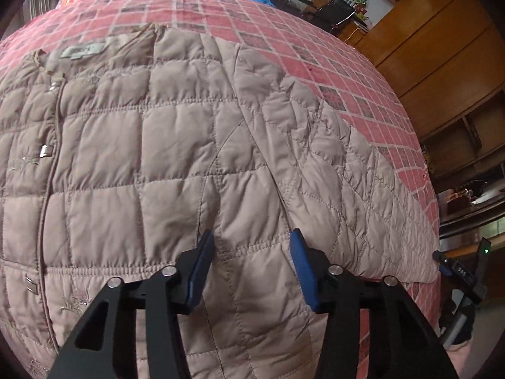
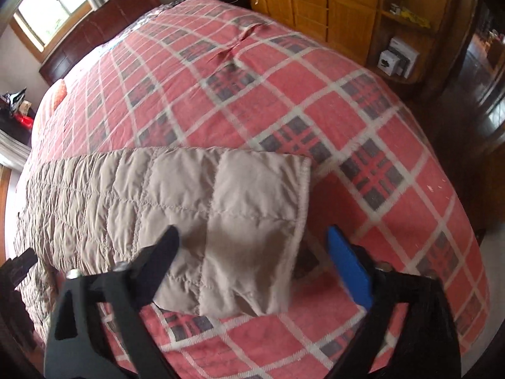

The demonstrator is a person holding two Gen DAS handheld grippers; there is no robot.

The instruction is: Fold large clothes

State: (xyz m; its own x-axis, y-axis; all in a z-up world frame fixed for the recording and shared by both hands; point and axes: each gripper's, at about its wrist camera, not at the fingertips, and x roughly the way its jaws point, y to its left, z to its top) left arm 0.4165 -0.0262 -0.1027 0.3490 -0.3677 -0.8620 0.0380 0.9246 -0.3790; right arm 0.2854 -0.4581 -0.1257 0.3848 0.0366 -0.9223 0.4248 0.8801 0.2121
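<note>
Beige quilted jacket (image 1: pixel 157 158) is seen spread flat on a red plaid bedspread (image 1: pixel 315 53) in the left wrist view (collar label farthest away), the left gripper (image 1: pixel 252 246) parted above it, grasping nothing. In the right wrist view, its sleeve cuff (image 2: pixel 252 214) lies between the spread, empty fingers of the right gripper (image 2: pixel 252 246).

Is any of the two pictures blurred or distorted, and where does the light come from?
Left wrist view: mostly sharp, quilted jacket stitching clear, strong fisheye bulge. Right wrist view: motion blur on the right gripper and the jacket's sleeve end; daylight enters by the window, which is overexposed.
</note>
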